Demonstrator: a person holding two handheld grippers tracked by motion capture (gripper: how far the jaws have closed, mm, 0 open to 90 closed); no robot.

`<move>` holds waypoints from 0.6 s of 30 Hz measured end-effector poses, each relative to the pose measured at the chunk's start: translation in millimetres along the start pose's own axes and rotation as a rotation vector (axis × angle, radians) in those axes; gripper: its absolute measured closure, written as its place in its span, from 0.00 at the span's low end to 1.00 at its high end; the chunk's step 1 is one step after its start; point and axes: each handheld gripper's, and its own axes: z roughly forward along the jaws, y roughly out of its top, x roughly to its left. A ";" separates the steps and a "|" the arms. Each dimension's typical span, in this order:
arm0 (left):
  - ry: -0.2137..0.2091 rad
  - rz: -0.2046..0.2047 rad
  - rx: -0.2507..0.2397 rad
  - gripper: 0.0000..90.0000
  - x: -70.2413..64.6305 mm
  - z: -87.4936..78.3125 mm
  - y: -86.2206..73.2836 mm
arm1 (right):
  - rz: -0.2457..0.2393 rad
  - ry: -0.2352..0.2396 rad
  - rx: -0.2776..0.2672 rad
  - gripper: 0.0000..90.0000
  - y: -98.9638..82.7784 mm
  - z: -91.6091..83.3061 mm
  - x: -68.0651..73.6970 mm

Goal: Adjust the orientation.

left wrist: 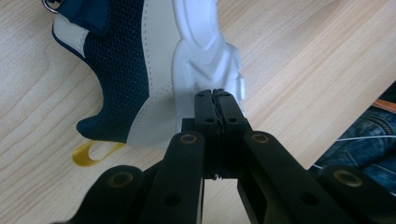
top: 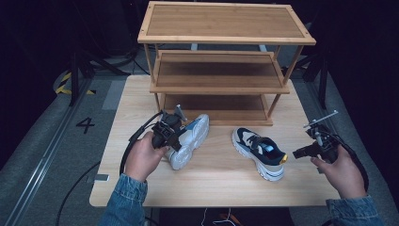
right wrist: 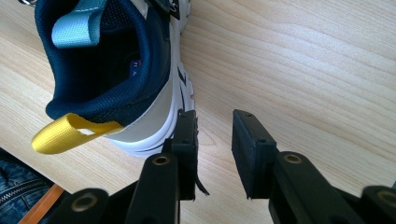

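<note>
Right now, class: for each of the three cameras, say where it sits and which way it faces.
High view: above the person's side, looking forward and down at the table, rack, two shoes; both hands show.
Left gripper view: rides the left claw, shut against the left shoe.
Right gripper view: rides the right claw, open beside the right shoe.
Shared: both shoes appear in the high view too.

Mesh shoe [left wrist: 116,70], matt wood table [left wrist: 303,60]
</note>
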 end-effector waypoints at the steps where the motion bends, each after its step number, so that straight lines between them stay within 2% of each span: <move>1: -0.005 -0.008 -0.003 0.99 -0.6 0.8 -0.1 | 0.001 0.001 -0.002 0.79 0.0 -0.3 -0.1; 4: -0.007 -0.011 -0.006 0.99 -0.6 0.8 -0.5 | 0.001 0.001 -0.006 0.79 0.7 -0.7 0.6; 6: 0.009 -0.007 -0.005 0.99 -1.7 0.7 -0.7 | -0.007 0.003 -0.001 0.78 2.1 0.9 1.6; 10: 0.015 -0.010 -0.012 0.99 -7.8 1.3 -1.5 | -0.015 0.005 0.003 0.78 3.5 2.4 2.7; 14: -0.012 0.029 -0.015 0.98 -16.9 2.4 -0.5 | -0.014 0.007 0.003 0.77 5.4 2.4 3.0; 17: 0.022 0.062 -0.009 0.98 -30.8 4.5 1.6 | -0.018 0.011 0.003 0.77 6.7 2.8 3.4; 18: 0.022 0.062 -0.009 0.98 -30.8 4.5 1.6 | -0.020 0.010 0.004 0.77 7.3 3.6 3.7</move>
